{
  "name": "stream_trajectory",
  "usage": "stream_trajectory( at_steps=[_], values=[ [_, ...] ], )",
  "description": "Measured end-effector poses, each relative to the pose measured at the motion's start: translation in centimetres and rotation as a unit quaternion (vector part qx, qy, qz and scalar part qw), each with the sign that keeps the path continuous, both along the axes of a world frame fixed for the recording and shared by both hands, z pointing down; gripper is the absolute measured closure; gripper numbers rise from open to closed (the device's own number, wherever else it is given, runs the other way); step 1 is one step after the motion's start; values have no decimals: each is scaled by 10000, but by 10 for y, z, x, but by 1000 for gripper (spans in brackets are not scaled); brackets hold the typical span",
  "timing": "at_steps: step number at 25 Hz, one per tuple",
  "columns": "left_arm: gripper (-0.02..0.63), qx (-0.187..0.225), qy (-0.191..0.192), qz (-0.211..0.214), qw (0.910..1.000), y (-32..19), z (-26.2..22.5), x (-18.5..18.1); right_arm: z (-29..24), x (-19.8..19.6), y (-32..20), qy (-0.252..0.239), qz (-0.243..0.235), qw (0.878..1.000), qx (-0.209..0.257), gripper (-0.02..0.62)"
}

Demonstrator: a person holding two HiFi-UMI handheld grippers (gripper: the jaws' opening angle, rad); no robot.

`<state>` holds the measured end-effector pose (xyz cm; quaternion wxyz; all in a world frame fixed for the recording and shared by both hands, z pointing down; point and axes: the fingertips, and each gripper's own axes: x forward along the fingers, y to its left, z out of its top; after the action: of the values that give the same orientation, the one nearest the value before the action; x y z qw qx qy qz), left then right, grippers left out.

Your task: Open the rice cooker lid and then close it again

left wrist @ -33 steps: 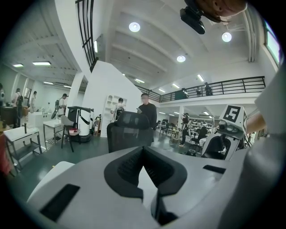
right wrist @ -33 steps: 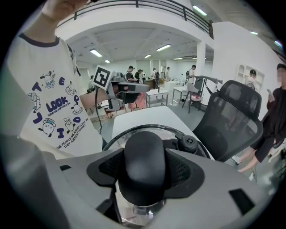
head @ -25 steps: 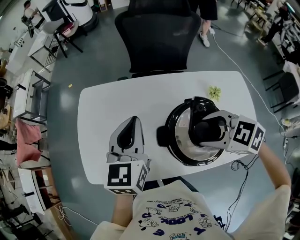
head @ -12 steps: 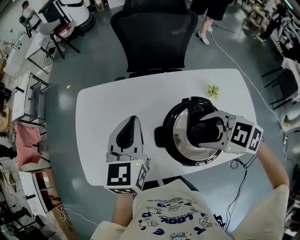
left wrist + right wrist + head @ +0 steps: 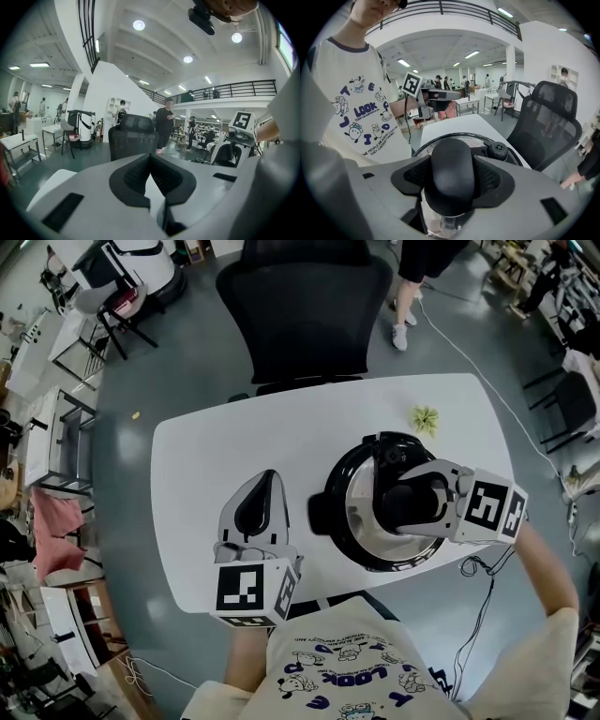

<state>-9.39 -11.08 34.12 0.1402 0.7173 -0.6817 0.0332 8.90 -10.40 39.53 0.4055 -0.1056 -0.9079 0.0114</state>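
Head view: the cooker (image 5: 330, 512) stands right of centre on the table (image 5: 216, 446), lid (image 5: 361, 521) apparently seated, directly under the right gripper (image 5: 405, 504). The left gripper (image 5: 265, 491) lies near-left, well apart, with bare table between them. Left gripper view: jaws pressed together on nothing. Right gripper view: jaws pinch the lid's knob (image 5: 450, 173) from both sides, so the coming lift is judged straight up, with table edges near on the right.

Large open-plan hall, probably a lab or office: mezzanine railing (image 5: 243, 87), recessed ceiling lights (image 5: 138, 25), grey floor (image 5: 155, 371), white worktable (image 5: 211, 460), black mesh office chair (image 5: 305, 315), people (image 5: 165, 124) standing about.
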Motion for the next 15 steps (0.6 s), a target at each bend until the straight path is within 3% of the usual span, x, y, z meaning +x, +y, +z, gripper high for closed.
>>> stream_trajectory(
  at_steps=[6,15],
  values=[
    [592,-10,3,25,10000,-1,1,0,-5,0,-4,77,204,9994,256,273],
    [592,5,16,57,10000,-2,2,3,-3,3,-6,82,532,9984,190,301]
  ],
)
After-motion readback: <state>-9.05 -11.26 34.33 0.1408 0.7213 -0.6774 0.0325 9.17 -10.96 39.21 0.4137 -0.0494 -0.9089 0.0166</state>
